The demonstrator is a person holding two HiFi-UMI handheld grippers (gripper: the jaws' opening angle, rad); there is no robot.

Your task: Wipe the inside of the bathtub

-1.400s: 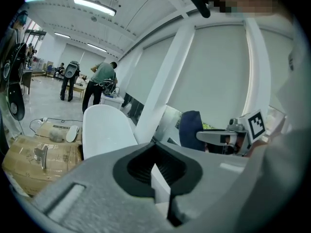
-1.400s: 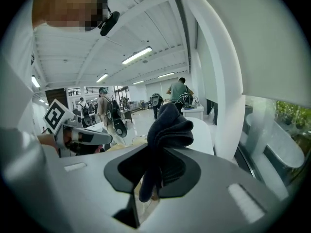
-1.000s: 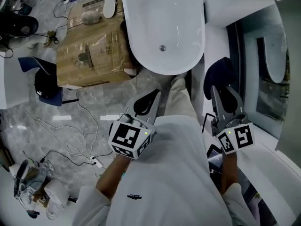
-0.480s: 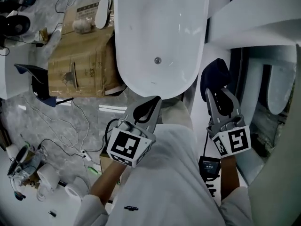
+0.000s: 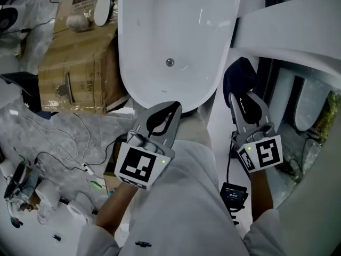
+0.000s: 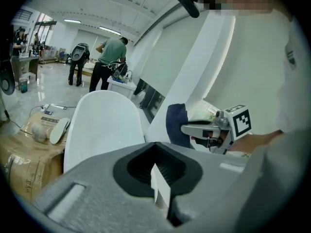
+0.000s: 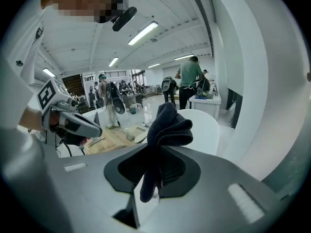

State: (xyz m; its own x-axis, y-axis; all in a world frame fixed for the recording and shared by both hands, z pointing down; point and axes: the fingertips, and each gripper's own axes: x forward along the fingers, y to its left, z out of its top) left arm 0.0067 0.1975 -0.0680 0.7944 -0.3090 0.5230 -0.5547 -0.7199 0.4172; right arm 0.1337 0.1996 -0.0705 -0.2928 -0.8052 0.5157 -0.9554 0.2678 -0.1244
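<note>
- The person's white-clad torso (image 5: 192,207) fills the bottom of the head view, with both forearms reaching forward from it.
- A small black device (image 5: 233,192) sits beside the right forearm, with a cable running up to that tool.
- The left gripper (image 5: 171,109) has its jaws pressed together with nothing between them. Its tip hangs just short of the bathtub's near end.
- The right gripper (image 5: 241,97) pinches a dark cloth (image 5: 240,74), which bunches up beyond the jaw tips and also hangs down between them.
- The cloth sits just outside the tub's right rim, not over the basin.
- The white bathtub (image 5: 160,25) stretches away ahead. Its round drain (image 5: 169,62) lies near the closer end, and no tool or cloth touches the inside.
- Left of the tub stands a cardboard box (image 5: 74,73) with a white oval object (image 5: 105,4) on top. Cables (image 5: 58,143) trail over the grey floor nearer the person.
- In the left gripper view, people (image 6: 109,57) stand well beyond the tub.
</note>
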